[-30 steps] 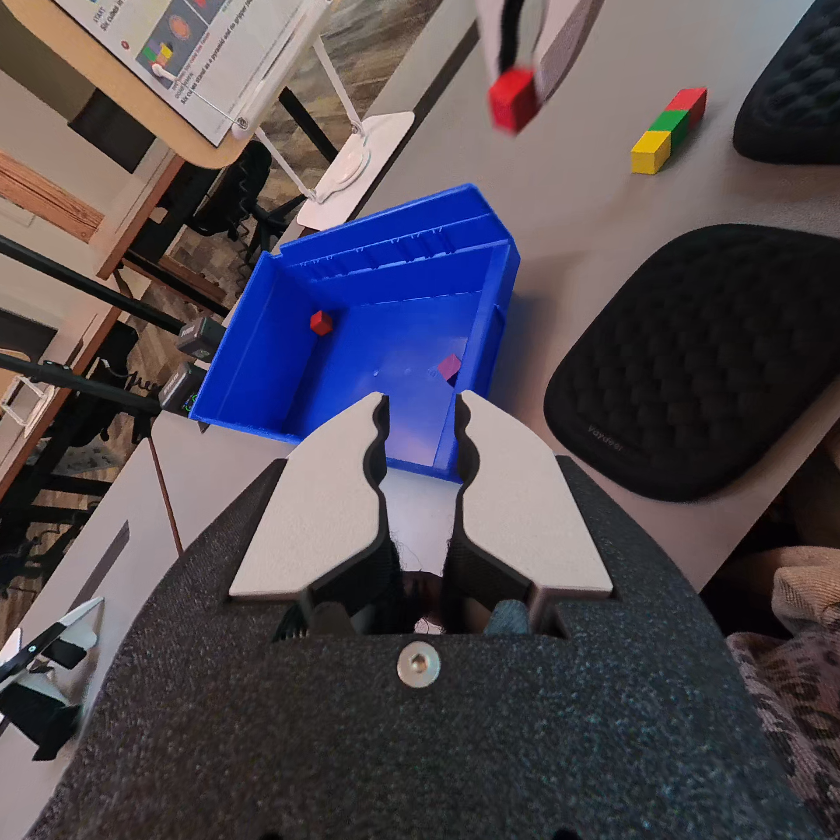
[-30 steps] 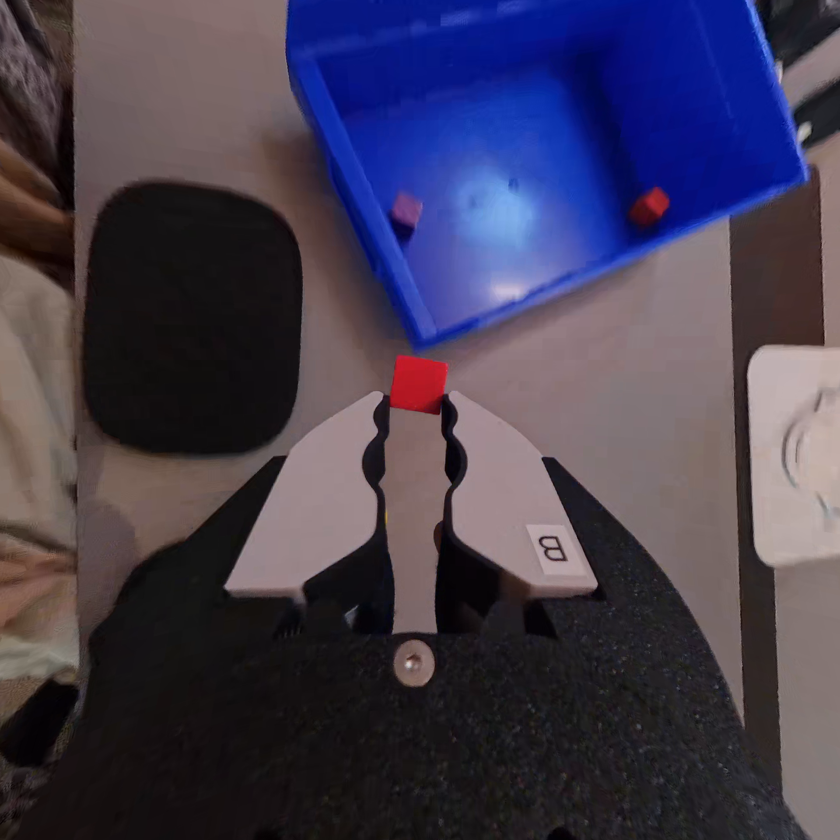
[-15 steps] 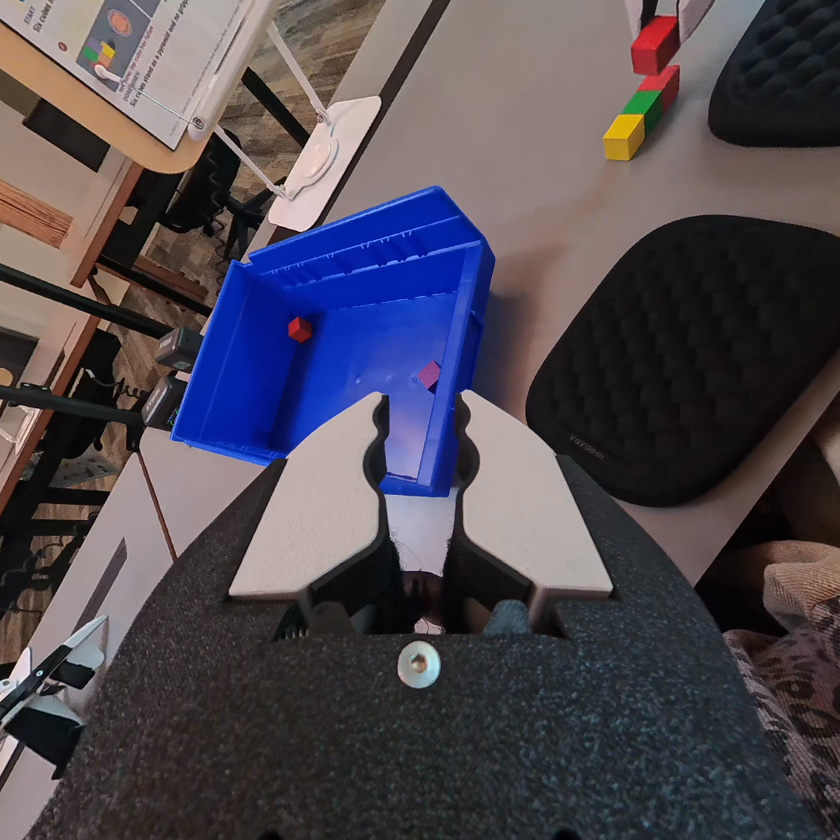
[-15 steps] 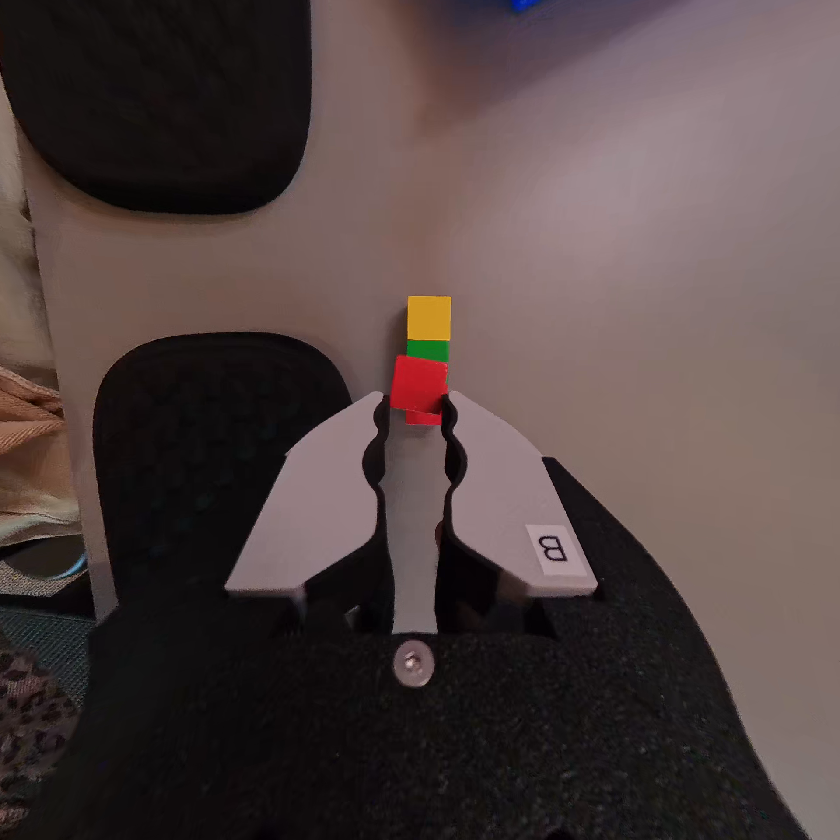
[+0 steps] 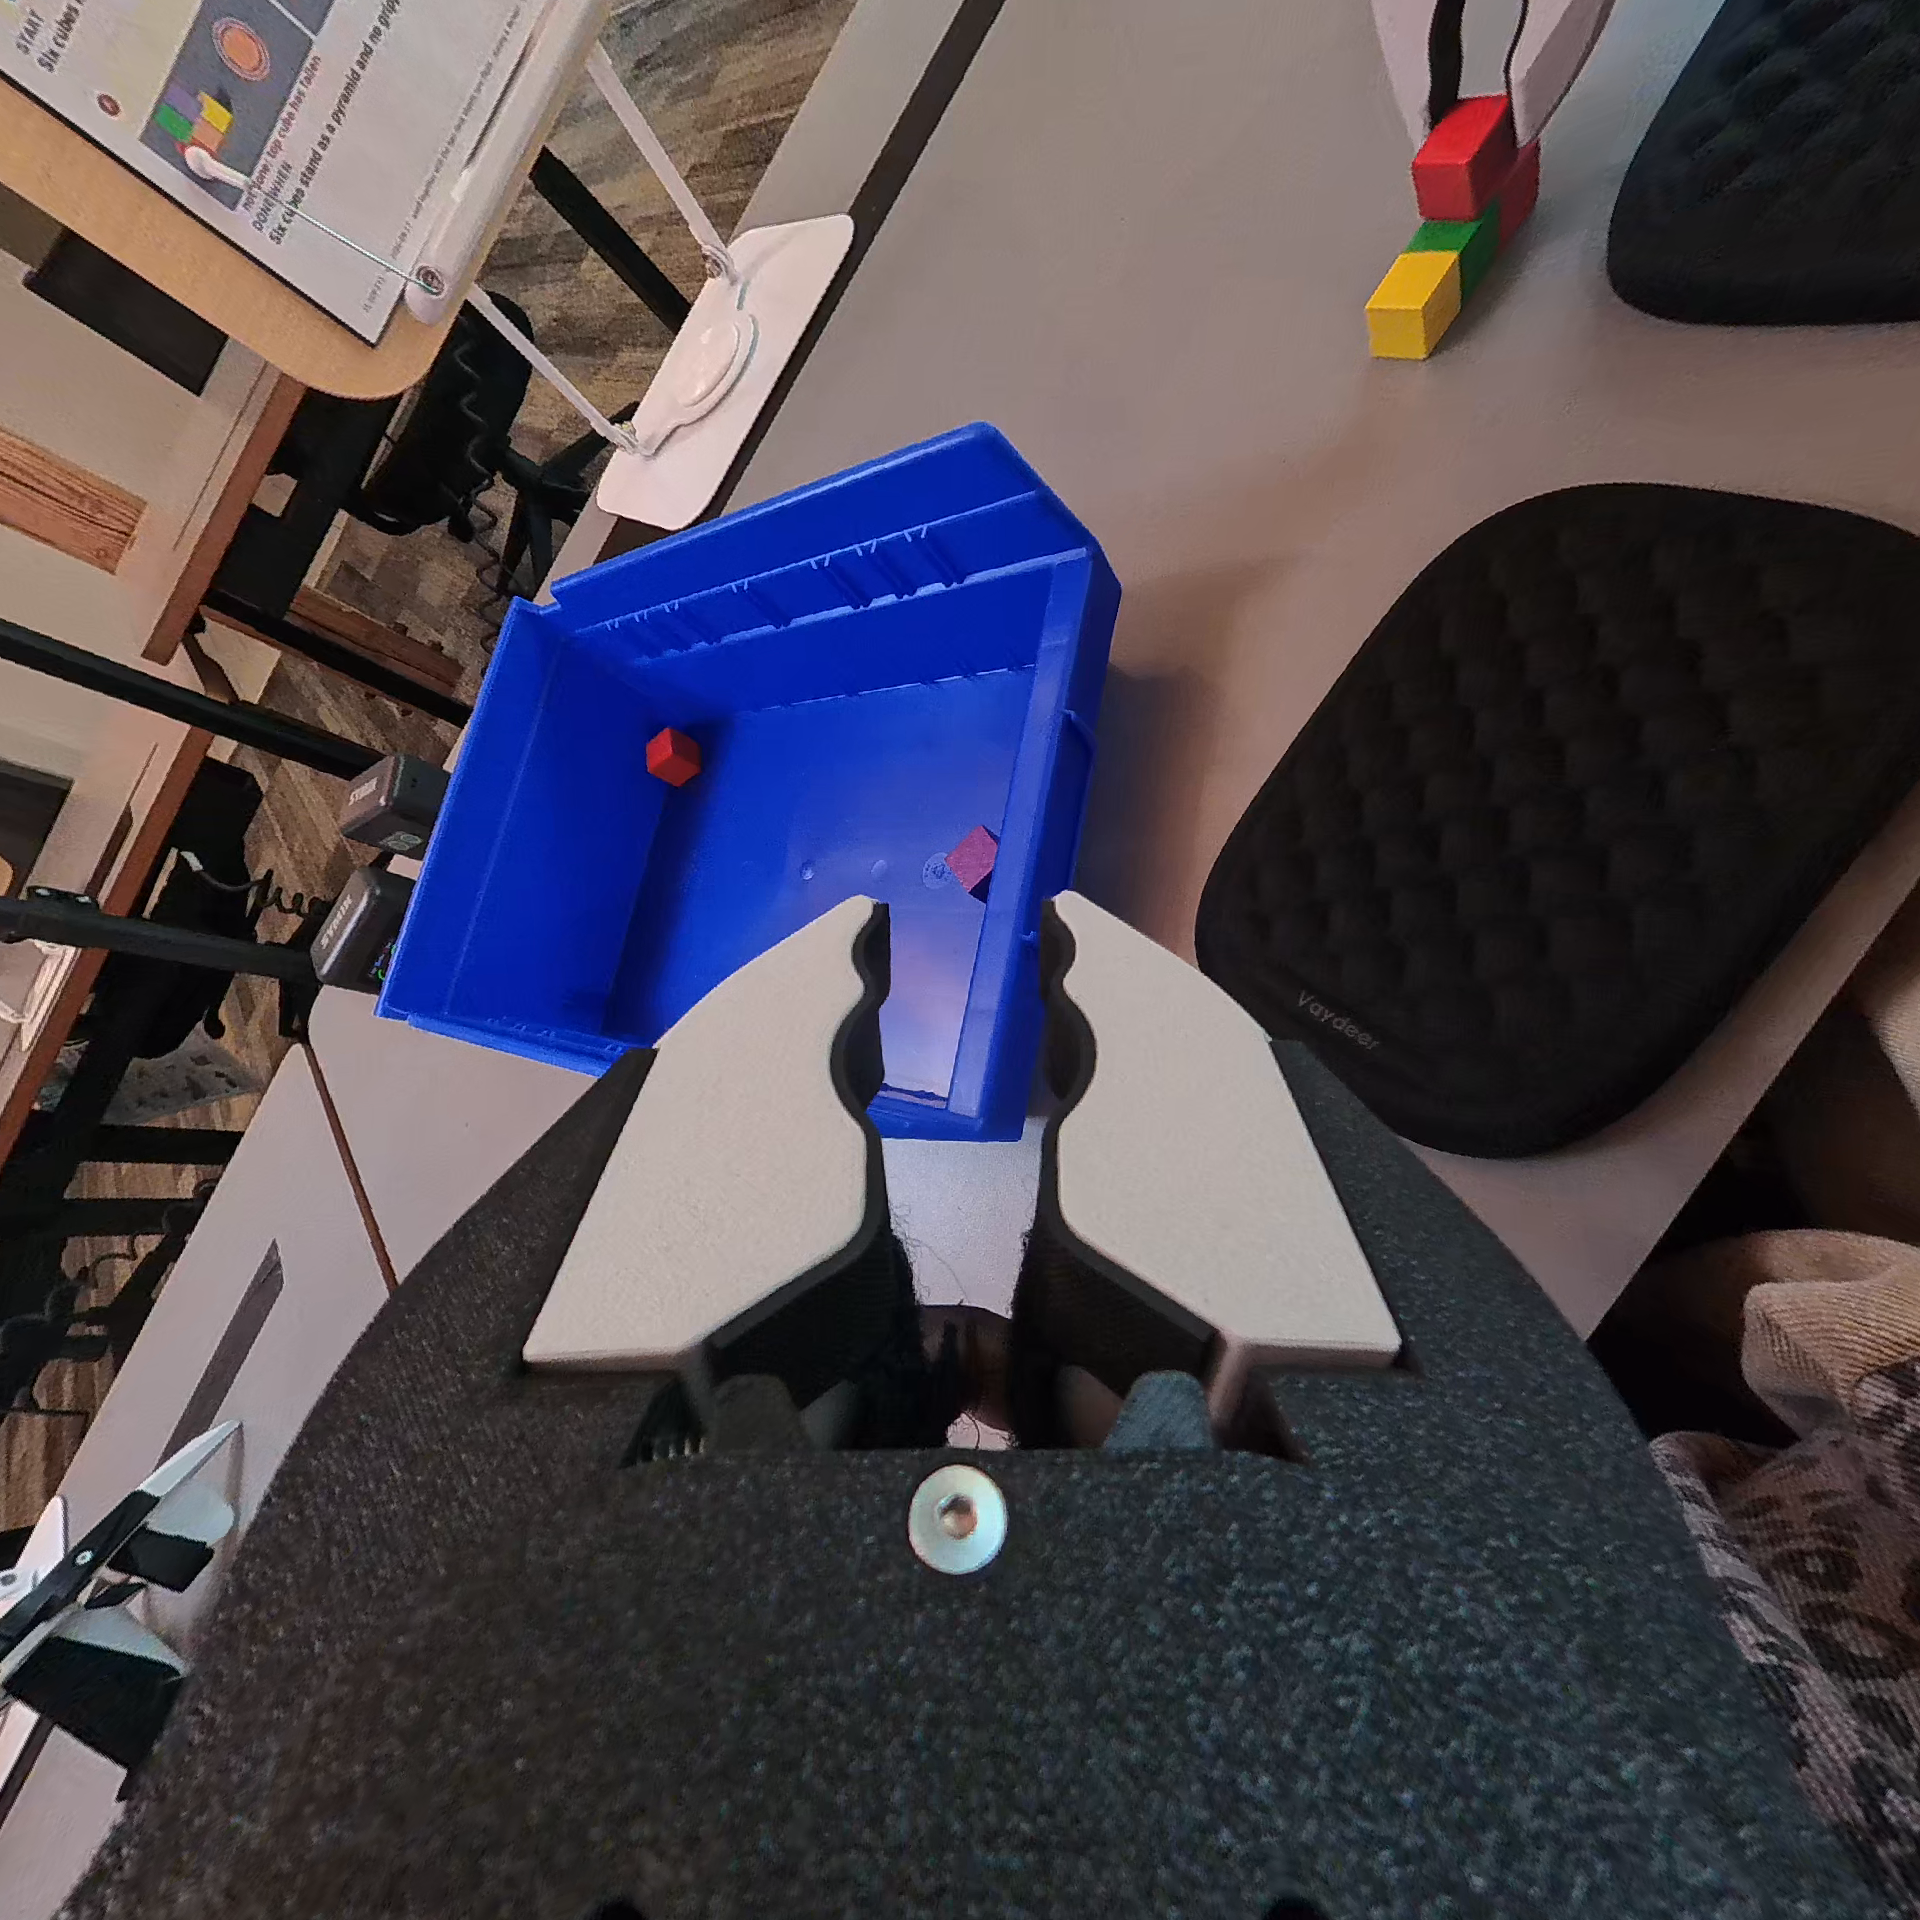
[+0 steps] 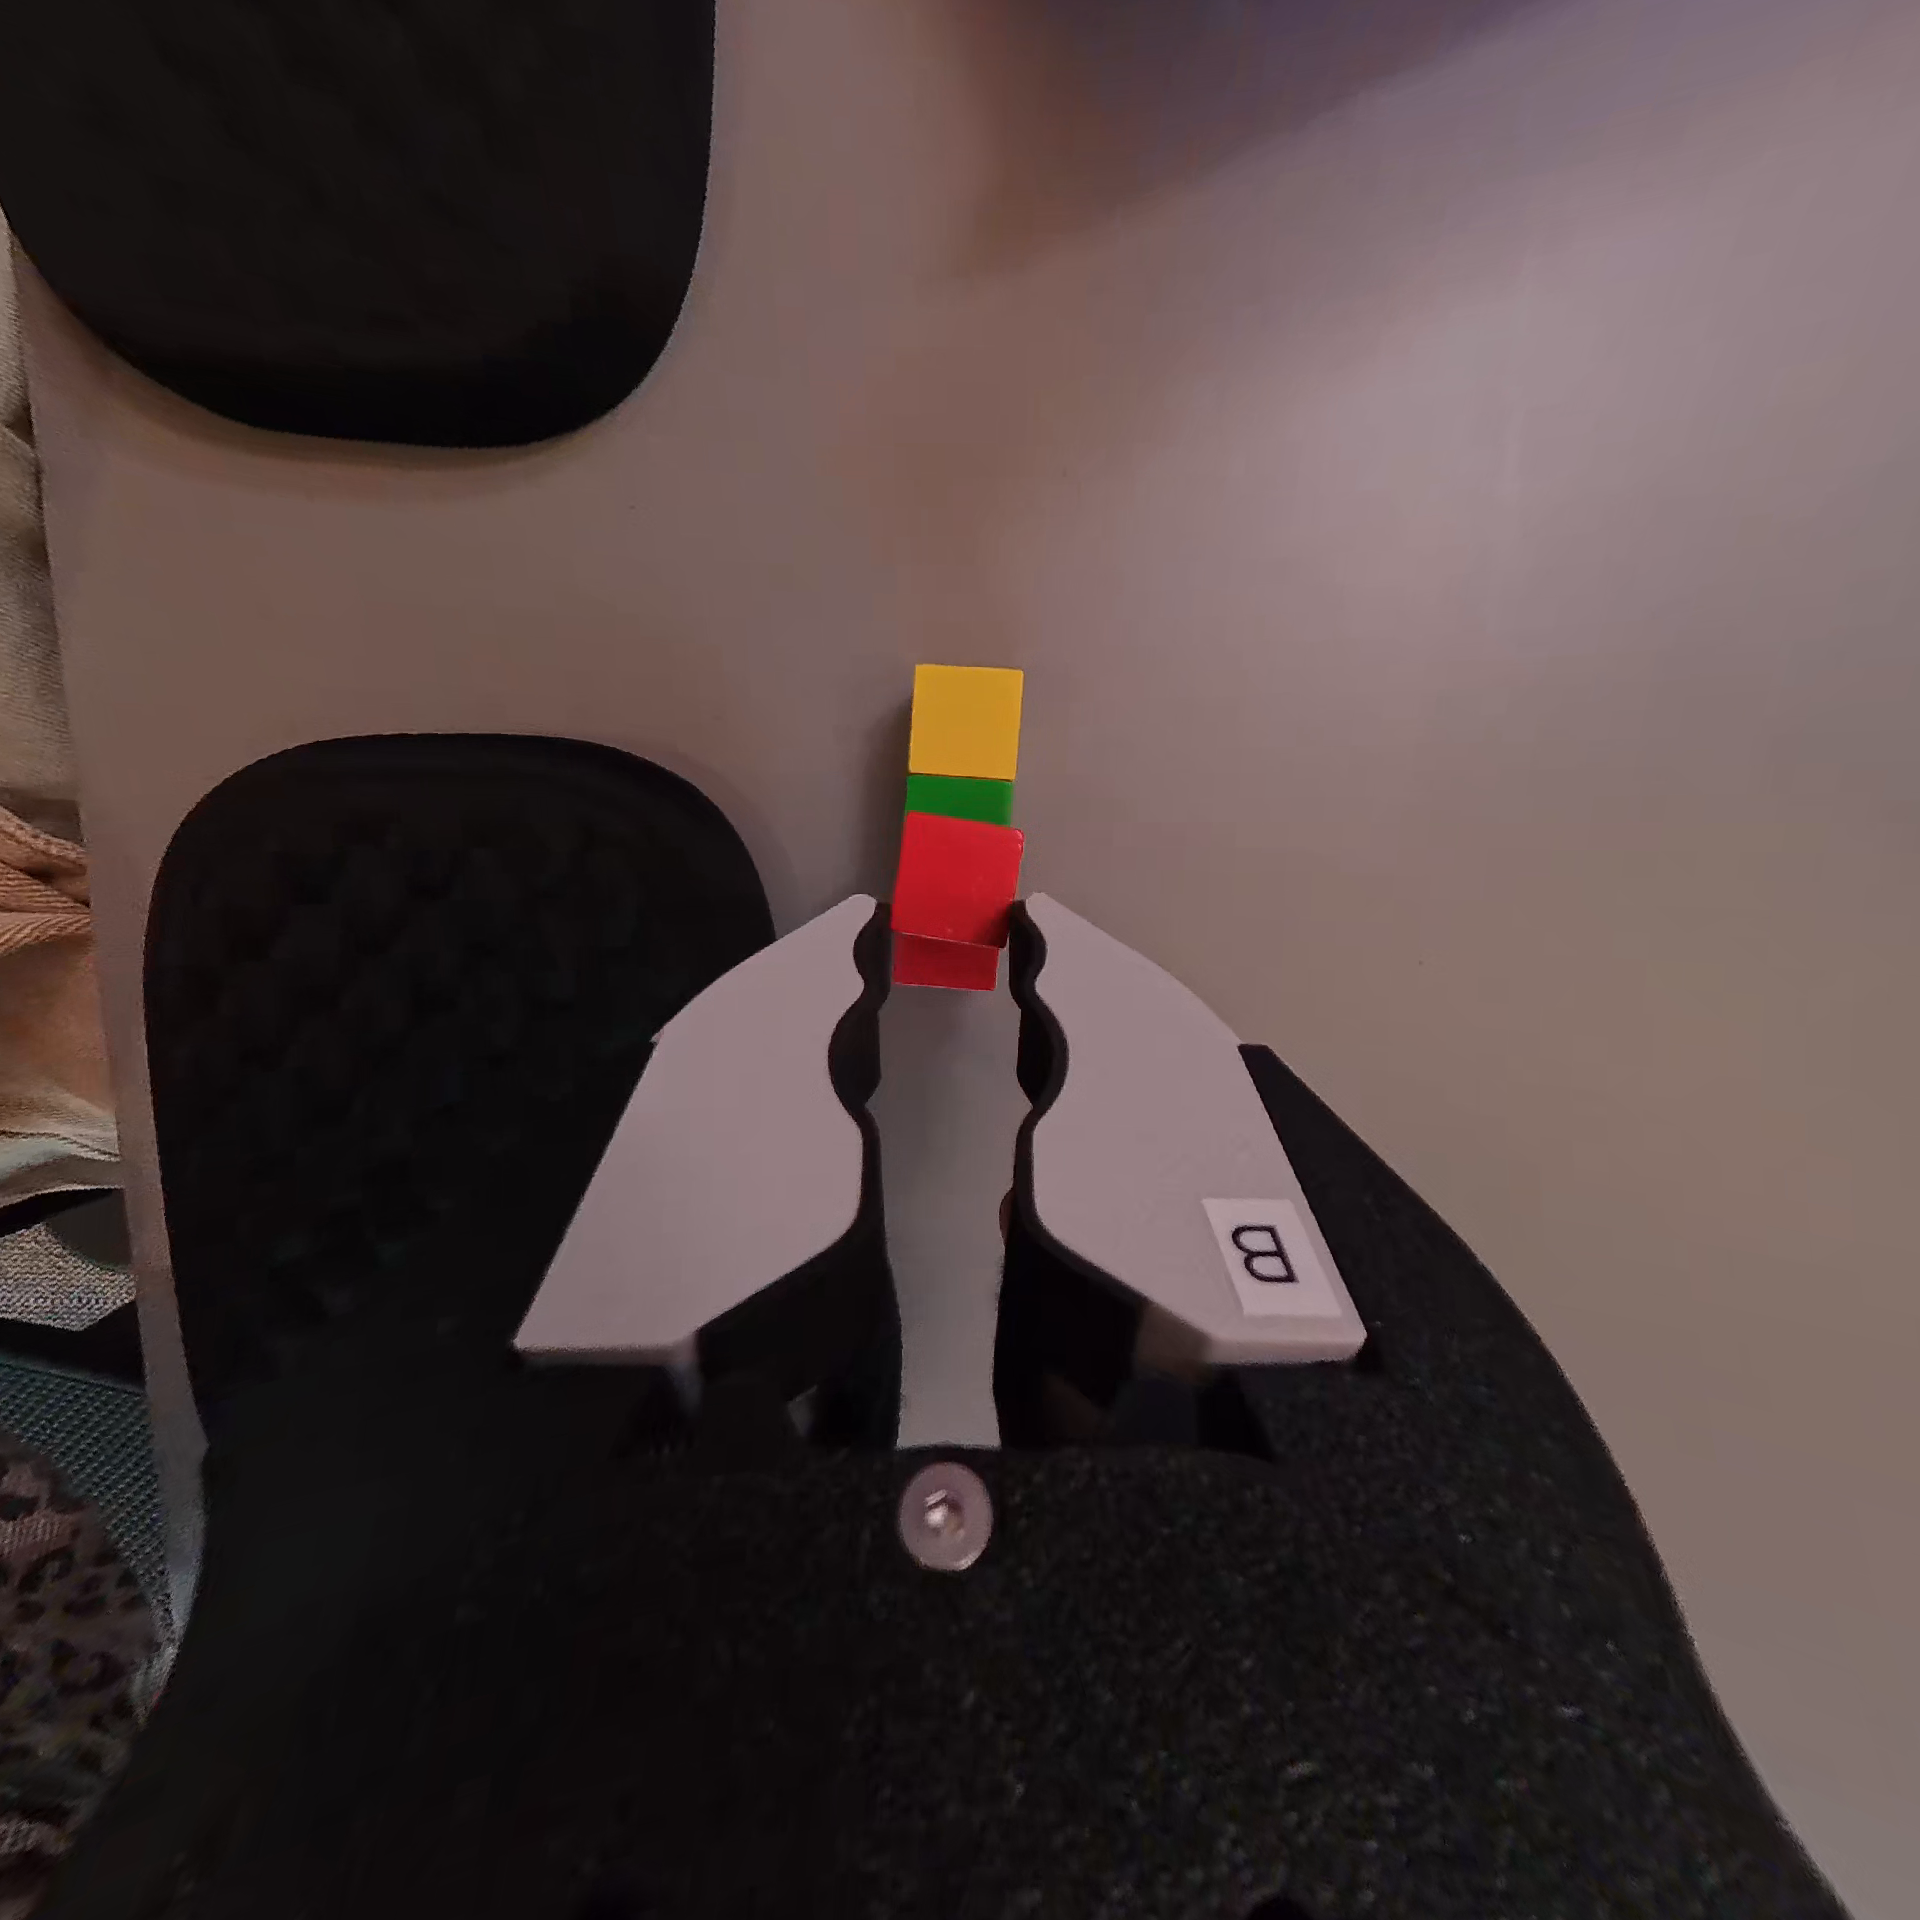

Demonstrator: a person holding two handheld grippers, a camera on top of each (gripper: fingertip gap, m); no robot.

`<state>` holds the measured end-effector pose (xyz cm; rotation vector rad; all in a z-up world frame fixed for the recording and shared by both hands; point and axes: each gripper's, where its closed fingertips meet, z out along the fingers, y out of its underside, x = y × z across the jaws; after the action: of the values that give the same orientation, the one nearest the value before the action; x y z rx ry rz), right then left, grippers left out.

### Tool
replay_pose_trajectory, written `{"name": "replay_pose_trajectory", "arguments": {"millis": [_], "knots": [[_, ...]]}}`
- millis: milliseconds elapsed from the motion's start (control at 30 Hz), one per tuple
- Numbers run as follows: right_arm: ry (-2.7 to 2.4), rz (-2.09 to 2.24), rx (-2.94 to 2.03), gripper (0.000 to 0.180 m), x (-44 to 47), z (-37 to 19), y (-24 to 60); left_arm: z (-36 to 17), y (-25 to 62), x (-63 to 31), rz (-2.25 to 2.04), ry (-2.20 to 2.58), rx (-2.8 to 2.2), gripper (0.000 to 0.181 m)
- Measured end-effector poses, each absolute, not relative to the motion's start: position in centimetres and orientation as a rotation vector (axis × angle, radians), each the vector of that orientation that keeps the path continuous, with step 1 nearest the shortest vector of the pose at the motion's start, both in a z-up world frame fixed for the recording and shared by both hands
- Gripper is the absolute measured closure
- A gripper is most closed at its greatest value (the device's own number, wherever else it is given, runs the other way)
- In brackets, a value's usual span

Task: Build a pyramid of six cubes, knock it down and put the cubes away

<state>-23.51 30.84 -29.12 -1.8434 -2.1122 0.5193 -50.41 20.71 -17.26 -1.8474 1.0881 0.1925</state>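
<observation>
Row of yellow, green and red cubes points straight away from right hand-held gripper, which clamps another red cube.

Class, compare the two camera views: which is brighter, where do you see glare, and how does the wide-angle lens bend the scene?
Left wrist view: bright daylight, with pale glare on the floor of the blue bin; the table edge runs slanted and bowed by the lens. Right wrist view: much dimmer, the table brighter toward the upper right, yet the yellow cube and the held red cube stay sharp; the black pads lose detail.
</observation>
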Motion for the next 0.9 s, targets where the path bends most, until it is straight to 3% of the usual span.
{"name": "replay_pose_trajectory", "arguments": {"millis": [900], "knots": [[-2.114, 0.556, -1.828, 0.154, -23.38, -29.01, 30.87, -17.39, 20.63, -50.27, 0.185, 1.098, -1.85, 0.154]]}}
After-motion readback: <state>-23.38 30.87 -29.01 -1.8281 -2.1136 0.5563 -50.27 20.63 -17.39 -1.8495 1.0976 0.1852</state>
